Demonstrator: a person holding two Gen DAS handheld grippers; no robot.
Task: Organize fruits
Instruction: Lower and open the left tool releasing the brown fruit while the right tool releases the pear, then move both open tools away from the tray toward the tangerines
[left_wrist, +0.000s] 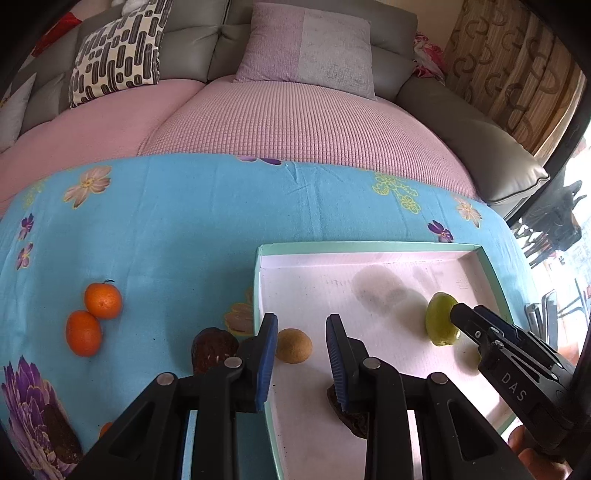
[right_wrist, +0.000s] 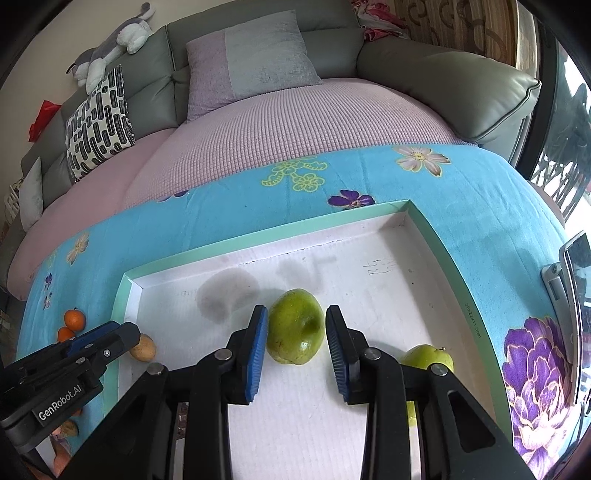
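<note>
A shallow white tray with a mint rim (left_wrist: 369, 245) (right_wrist: 258, 236) lies on a blue flowered cloth. My left gripper (left_wrist: 301, 360) is open over the tray's left part, with a small tan fruit (left_wrist: 293, 346) just ahead between its fingers. A dark brown fruit (left_wrist: 214, 349) lies left of the tray and another dark piece (left_wrist: 351, 417) sits under the right finger. My right gripper (right_wrist: 297, 349) is open with a green fruit (right_wrist: 295, 326) (left_wrist: 441, 323) between its fingertips, resting on the tray. A second green fruit (right_wrist: 426, 358) lies beside it, to the right.
Two oranges (left_wrist: 94, 317) (right_wrist: 72, 323) lie on the cloth left of the tray. A sofa with a pink cover (left_wrist: 295, 122) and cushions stands behind the table. A phone on a stand (right_wrist: 570, 273) is at the right edge.
</note>
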